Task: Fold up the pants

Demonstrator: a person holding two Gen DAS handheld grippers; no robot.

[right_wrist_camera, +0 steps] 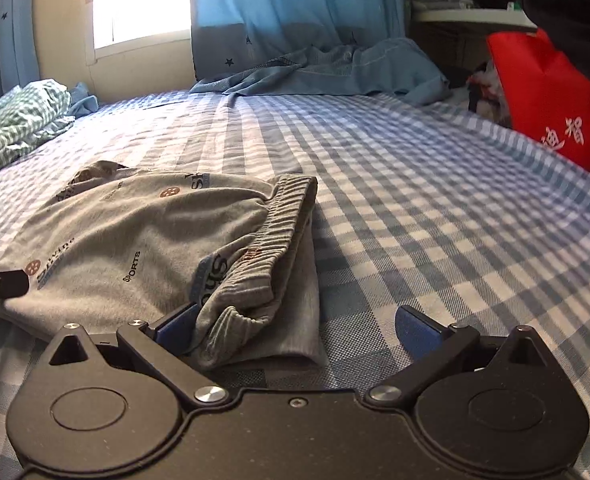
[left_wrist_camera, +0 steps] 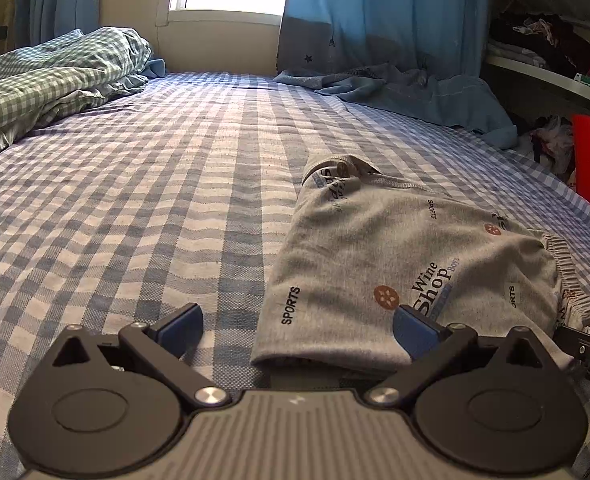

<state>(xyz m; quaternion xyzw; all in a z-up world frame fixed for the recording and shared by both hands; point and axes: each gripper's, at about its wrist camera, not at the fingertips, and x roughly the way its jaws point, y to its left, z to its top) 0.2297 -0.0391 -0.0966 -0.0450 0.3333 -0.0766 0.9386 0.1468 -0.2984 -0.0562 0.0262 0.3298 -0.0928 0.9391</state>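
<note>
Grey printed pants (left_wrist_camera: 395,264) lie folded into a short bundle on the checked bed sheet (left_wrist_camera: 135,208). My left gripper (left_wrist_camera: 297,328) is open at the bundle's near left corner, its jaws spread wide, the right pad (left_wrist_camera: 413,330) resting on the cloth. In the right wrist view the pants (right_wrist_camera: 135,248) lie left of centre, with the ribbed waistband (right_wrist_camera: 283,216) on top. My right gripper (right_wrist_camera: 295,330) is open, the near waistband corner lying between its jaws against the left pad (right_wrist_camera: 177,330).
A crumpled green checked quilt (left_wrist_camera: 55,76) lies at the far left. A blue garment (left_wrist_camera: 415,88) lies at the far edge under the blue curtain (left_wrist_camera: 375,16). A red bag (right_wrist_camera: 551,100) and shelves of clothes (left_wrist_camera: 551,52) stand right of the bed.
</note>
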